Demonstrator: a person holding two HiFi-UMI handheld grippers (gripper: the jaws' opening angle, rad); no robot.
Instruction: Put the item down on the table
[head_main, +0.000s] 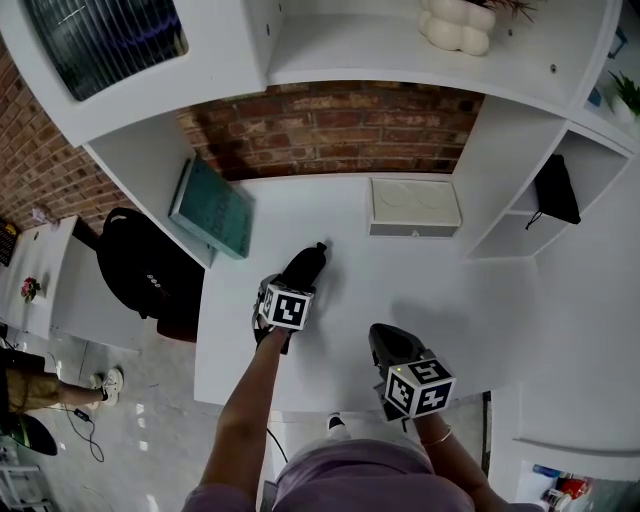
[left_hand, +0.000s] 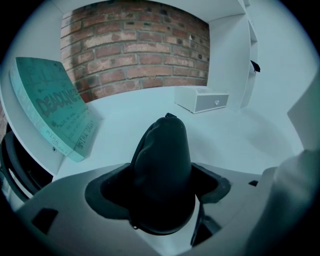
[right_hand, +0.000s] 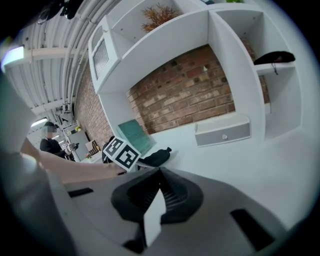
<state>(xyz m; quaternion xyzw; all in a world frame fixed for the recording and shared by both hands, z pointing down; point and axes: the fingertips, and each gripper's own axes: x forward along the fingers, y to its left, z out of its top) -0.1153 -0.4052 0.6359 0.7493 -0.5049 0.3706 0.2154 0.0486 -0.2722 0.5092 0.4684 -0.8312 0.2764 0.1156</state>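
While L tool (head_main: 291, 285) clamps pouch (head_main: 308, 261) at table (head_main: 420, 285), R tool (head_main: 386, 341) clenched empty nr front edge.

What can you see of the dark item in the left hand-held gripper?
The dark item is black, matte and soft-looking, like a fabric pouch. It is rounded and bulging at the near end and tapers to a small nub at the far tip. The left hand-held gripper clamps its wide end between both jaws, with the tip pointing toward the brick wall. It sits low over the white table. I cannot tell if it touches it.
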